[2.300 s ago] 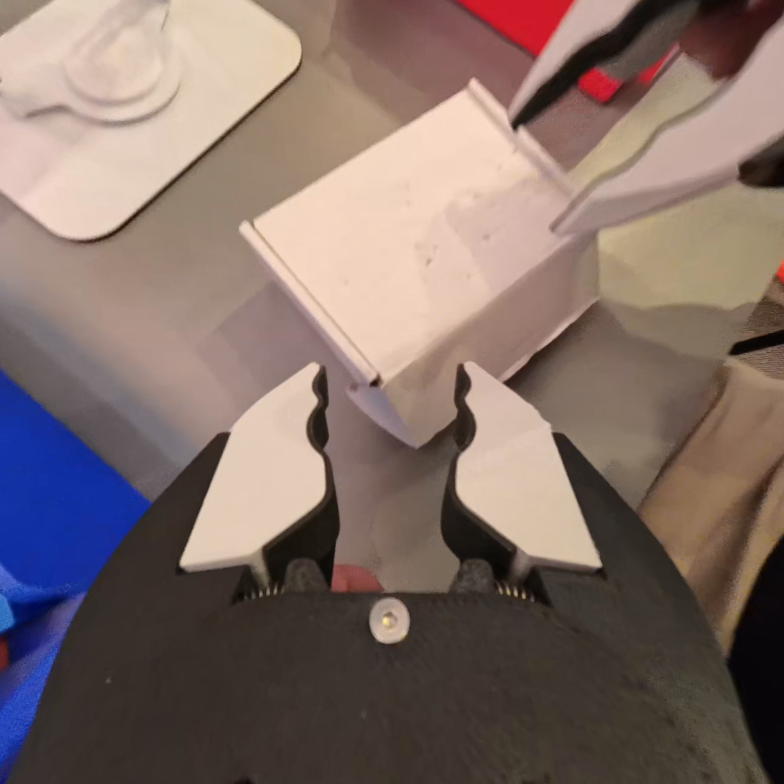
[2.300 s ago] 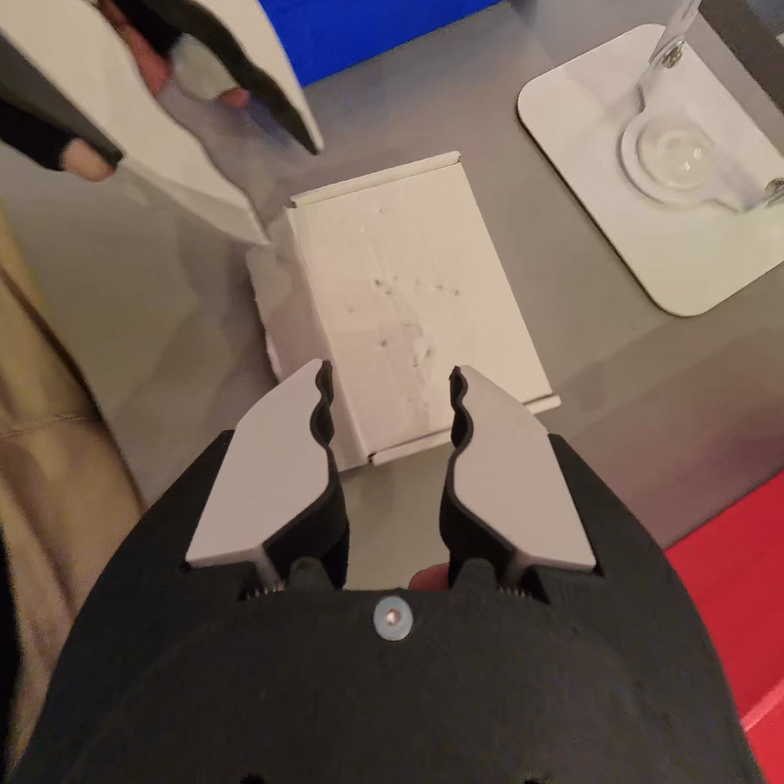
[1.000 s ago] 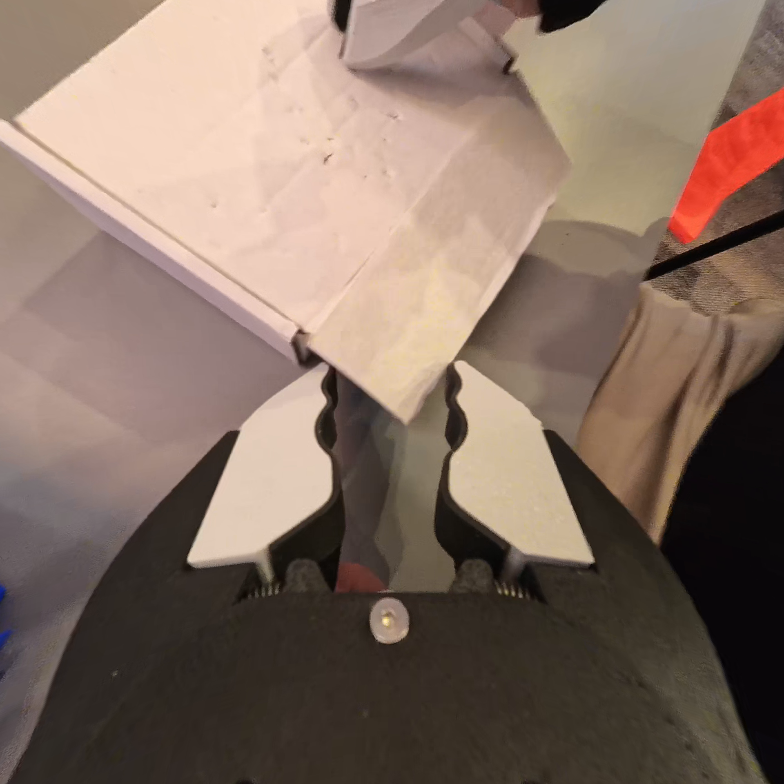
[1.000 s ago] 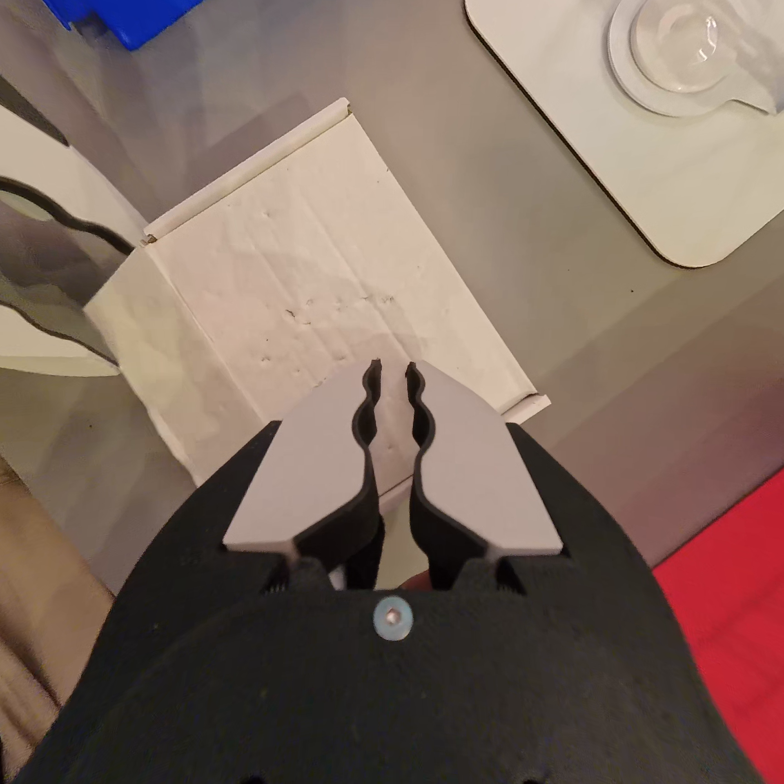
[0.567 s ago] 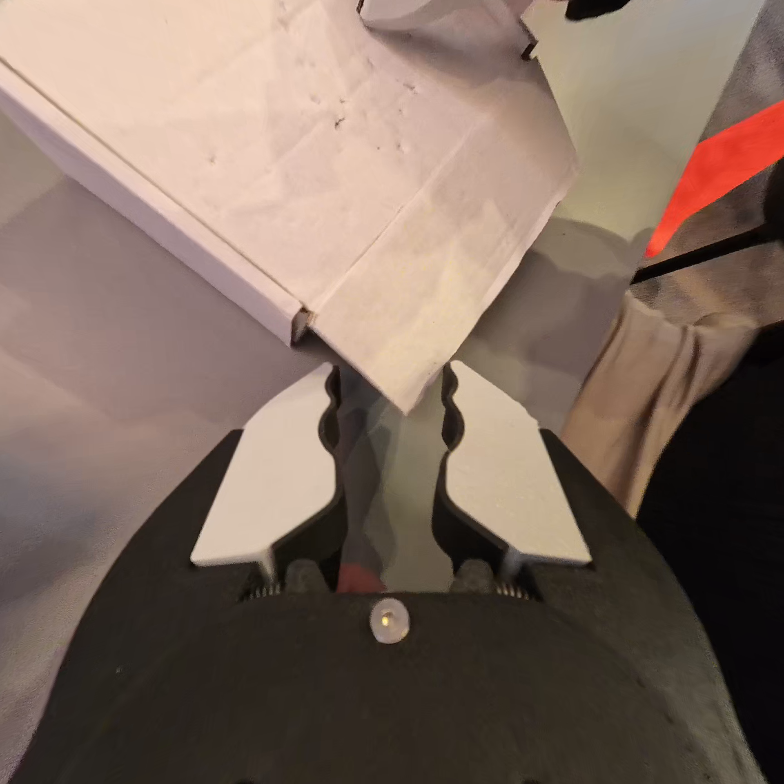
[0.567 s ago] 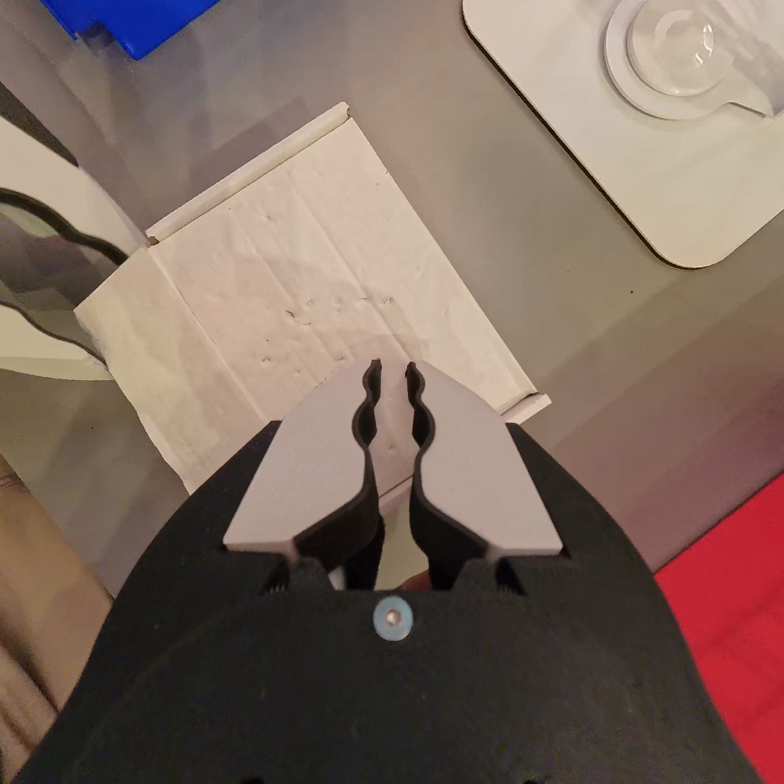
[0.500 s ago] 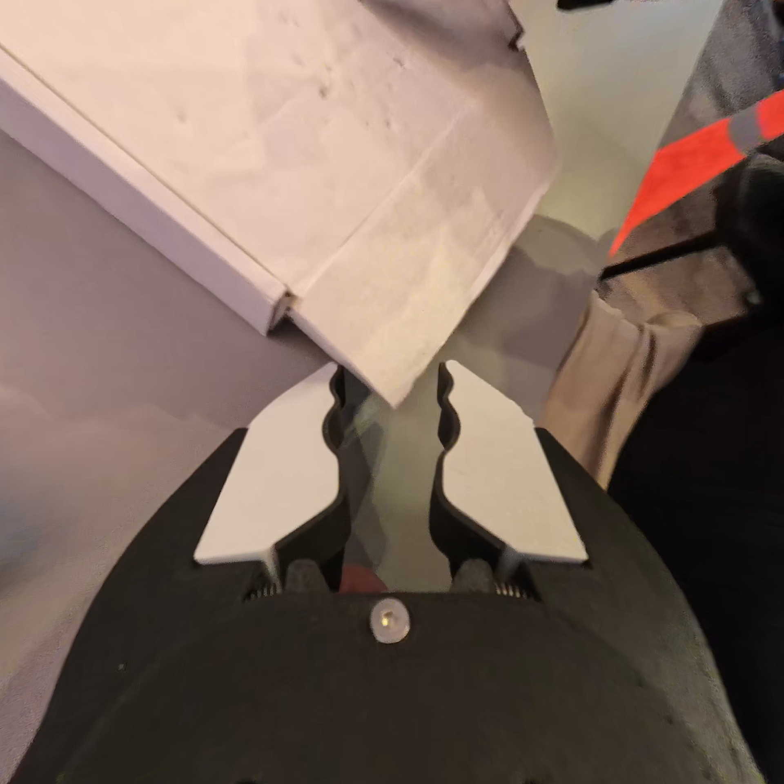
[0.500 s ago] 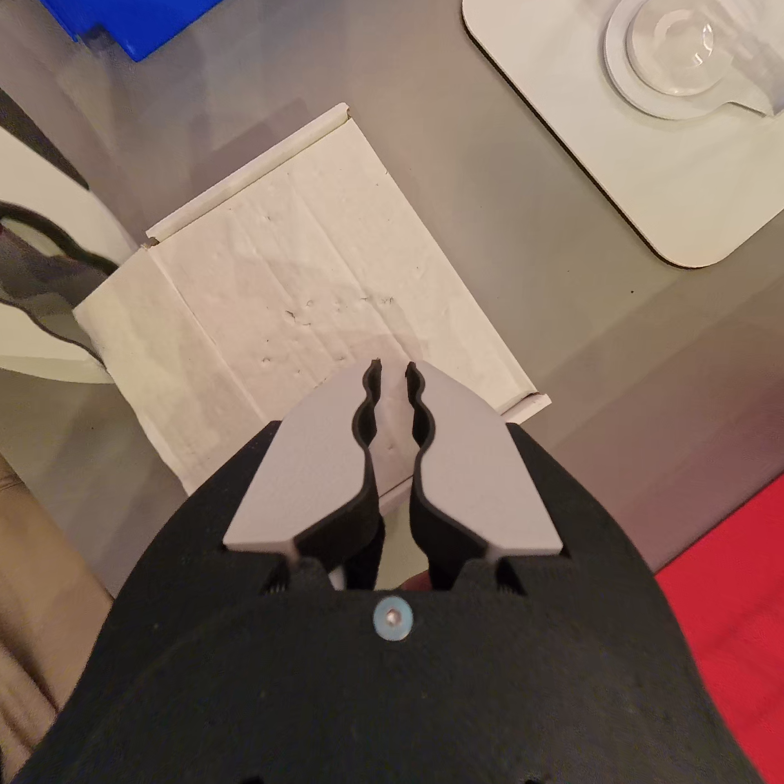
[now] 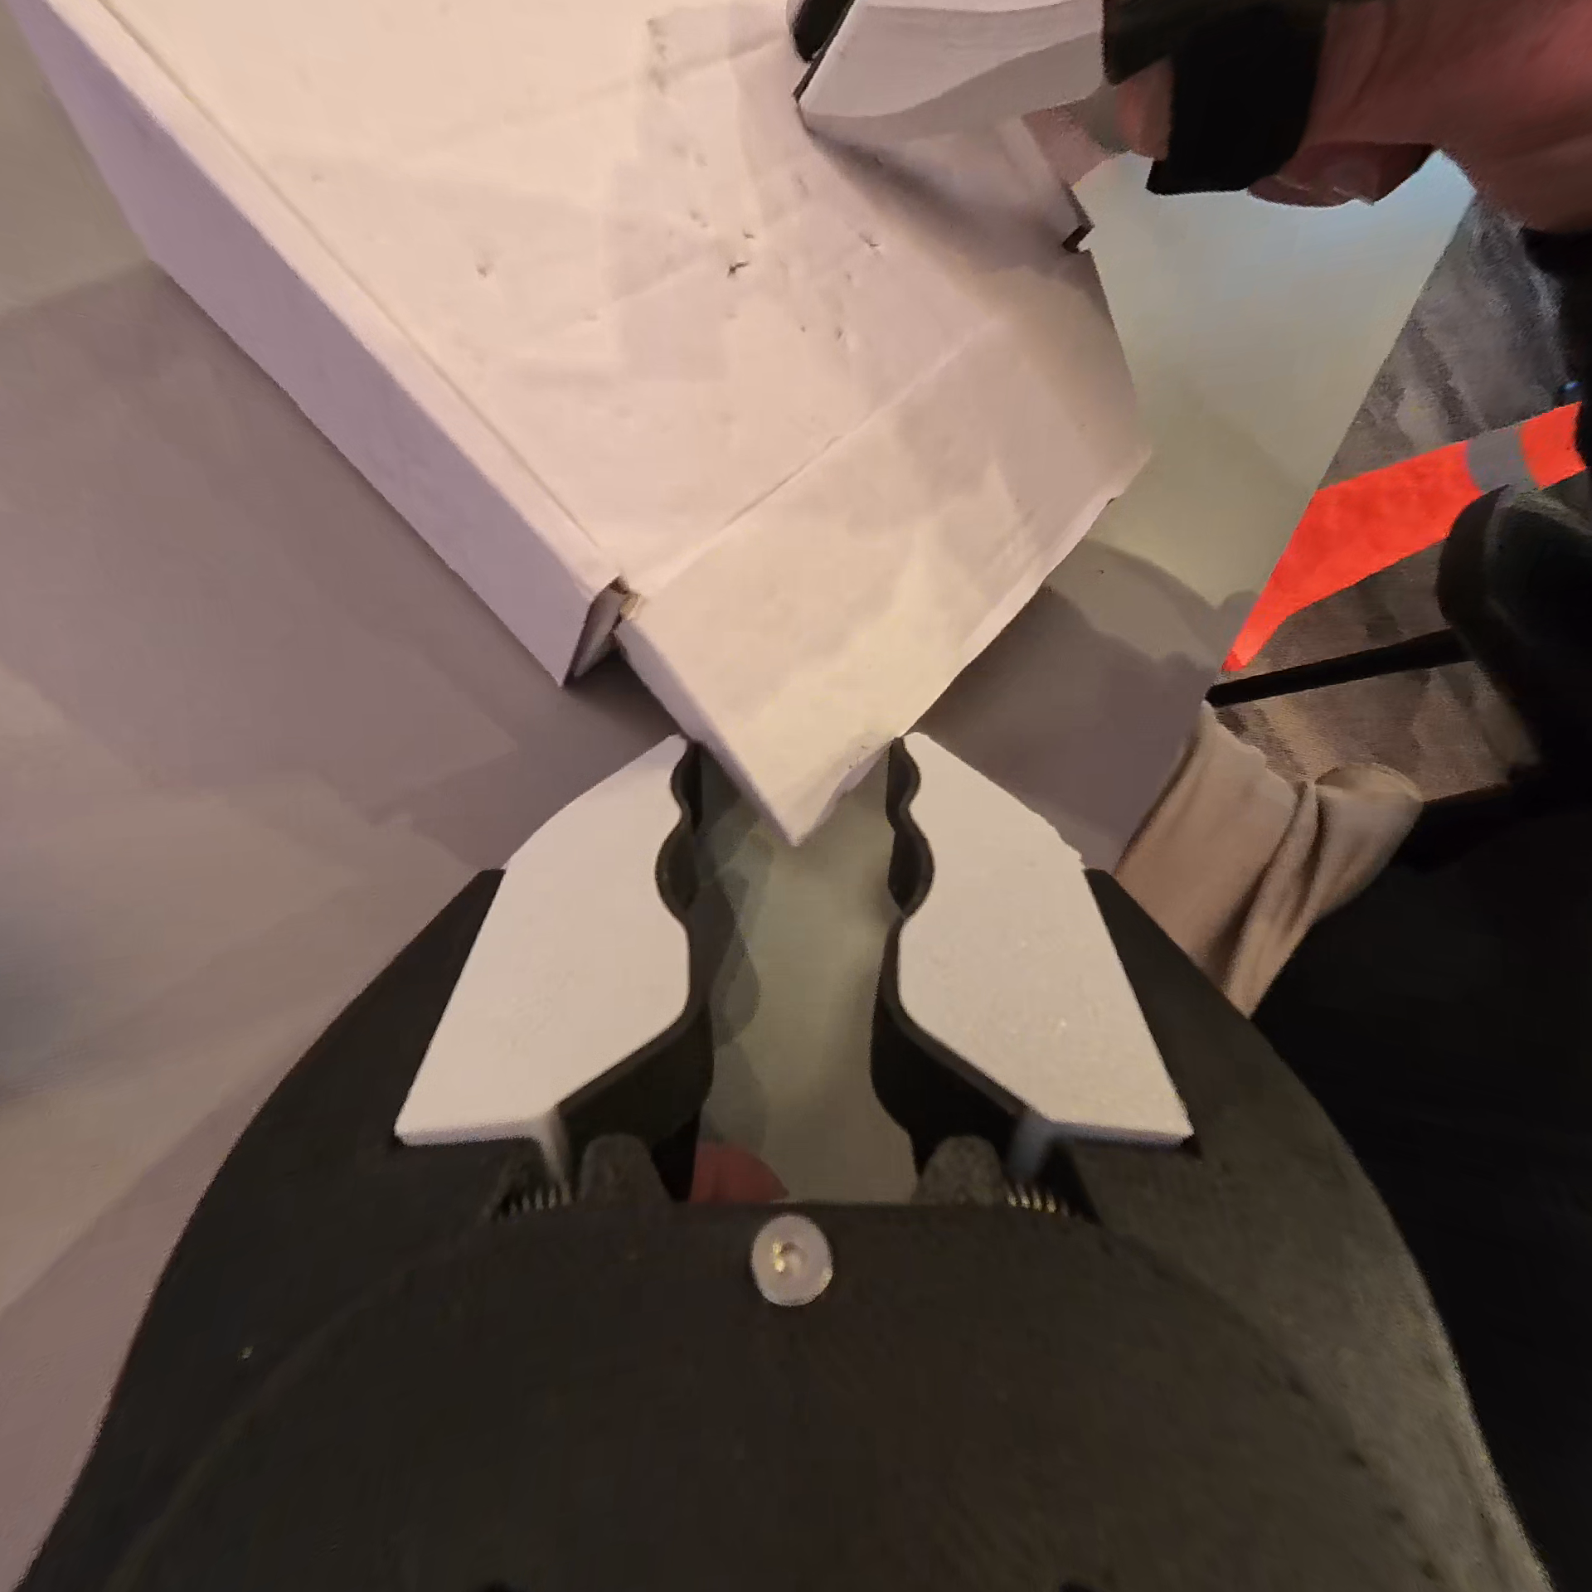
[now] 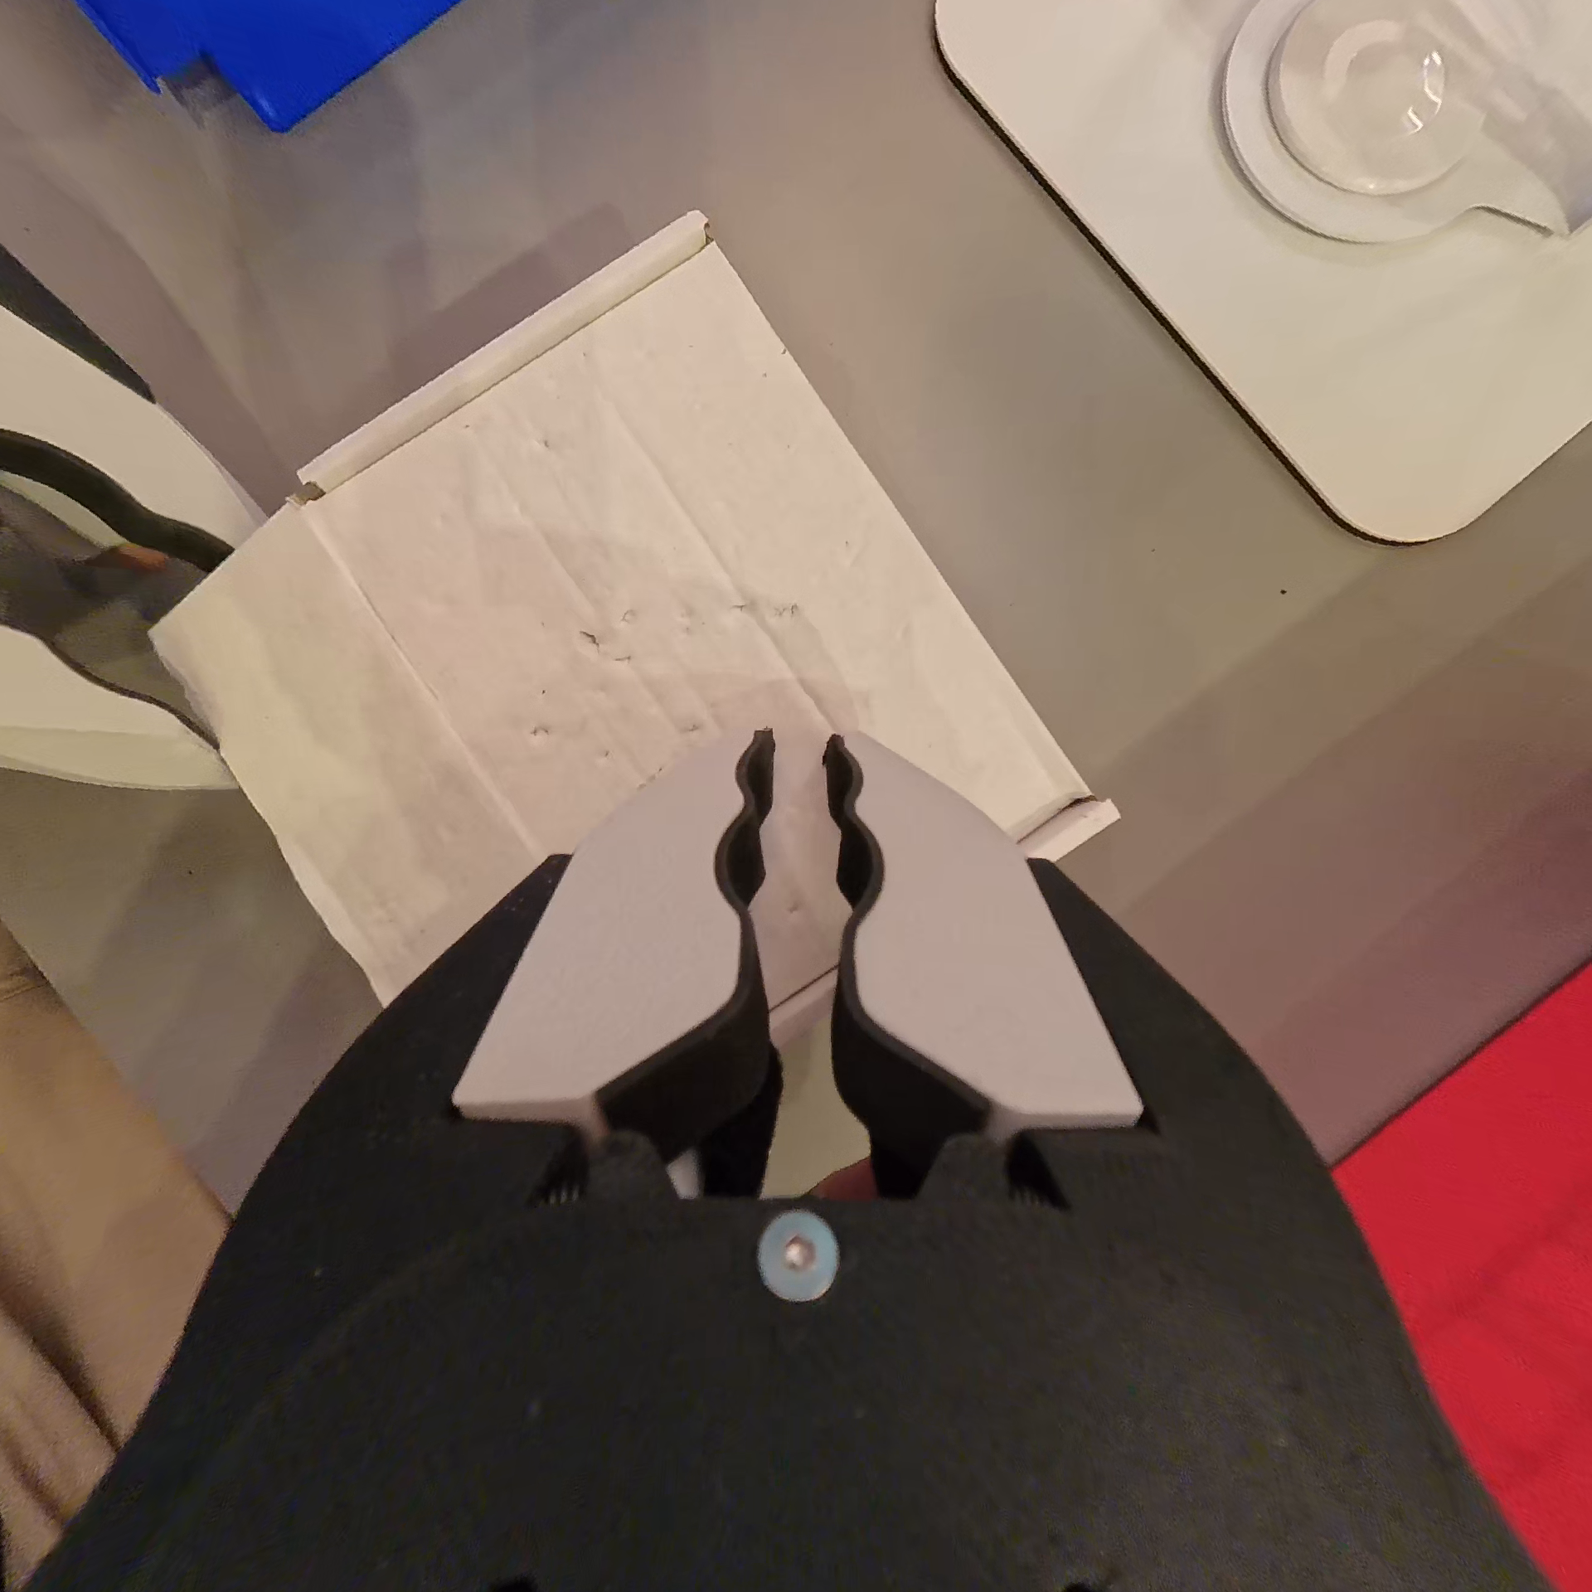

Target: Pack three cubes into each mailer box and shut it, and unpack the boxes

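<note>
The left gripper [image 9: 788,780], jaws apart and holding nothing, sits at the corner of the loose front flap [image 9: 861,603] of a white mailer box [image 10: 655,620] lying lid-down on the grey table [image 10: 991,448], while the right gripper [image 10: 797,749], jaws nearly together and empty, rests over the lid near its opposite edge. Beyond them lie a white board [image 10: 1292,345] carrying a clear dish [image 10: 1352,95] and a blue bin [image 10: 284,60]; no cubes show. The flap step appears in hand, and whether tucking or pulling it free cannot be told; next, the left jaws likely need to pinch that flap.
</note>
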Demonstrator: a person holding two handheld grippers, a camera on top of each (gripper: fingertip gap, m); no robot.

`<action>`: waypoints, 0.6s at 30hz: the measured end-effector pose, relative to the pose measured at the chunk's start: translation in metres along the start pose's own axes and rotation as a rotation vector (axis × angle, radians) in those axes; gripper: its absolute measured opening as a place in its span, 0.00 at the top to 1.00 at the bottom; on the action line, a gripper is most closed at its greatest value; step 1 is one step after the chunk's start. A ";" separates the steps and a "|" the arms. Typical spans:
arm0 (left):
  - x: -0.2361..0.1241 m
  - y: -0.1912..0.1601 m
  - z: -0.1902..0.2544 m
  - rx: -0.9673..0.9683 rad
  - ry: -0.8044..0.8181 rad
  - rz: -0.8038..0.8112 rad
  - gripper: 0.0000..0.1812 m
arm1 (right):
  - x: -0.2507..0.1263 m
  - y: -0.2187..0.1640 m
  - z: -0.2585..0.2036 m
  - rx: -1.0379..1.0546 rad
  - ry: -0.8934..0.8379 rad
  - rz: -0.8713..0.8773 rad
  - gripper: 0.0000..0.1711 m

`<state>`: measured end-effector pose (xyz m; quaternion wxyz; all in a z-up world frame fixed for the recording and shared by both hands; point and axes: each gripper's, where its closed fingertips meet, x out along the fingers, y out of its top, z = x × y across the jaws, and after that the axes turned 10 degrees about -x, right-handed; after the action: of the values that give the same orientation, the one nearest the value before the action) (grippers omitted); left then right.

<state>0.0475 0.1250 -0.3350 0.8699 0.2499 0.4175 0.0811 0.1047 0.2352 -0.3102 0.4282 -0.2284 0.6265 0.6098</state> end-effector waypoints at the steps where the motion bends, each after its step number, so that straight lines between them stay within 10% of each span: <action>1: -0.001 0.000 0.002 -0.010 -0.013 0.006 0.78 | 0.000 0.000 0.000 0.000 0.000 0.000 0.93; 18: -0.005 -0.002 -0.016 0.199 0.235 0.017 0.77 | 0.001 0.000 0.000 -0.001 -0.003 -0.001 0.93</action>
<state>0.0317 0.1275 -0.3407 0.7851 0.3273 0.5205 0.0754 0.1046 0.2353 -0.3108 0.4295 -0.2282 0.6254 0.6102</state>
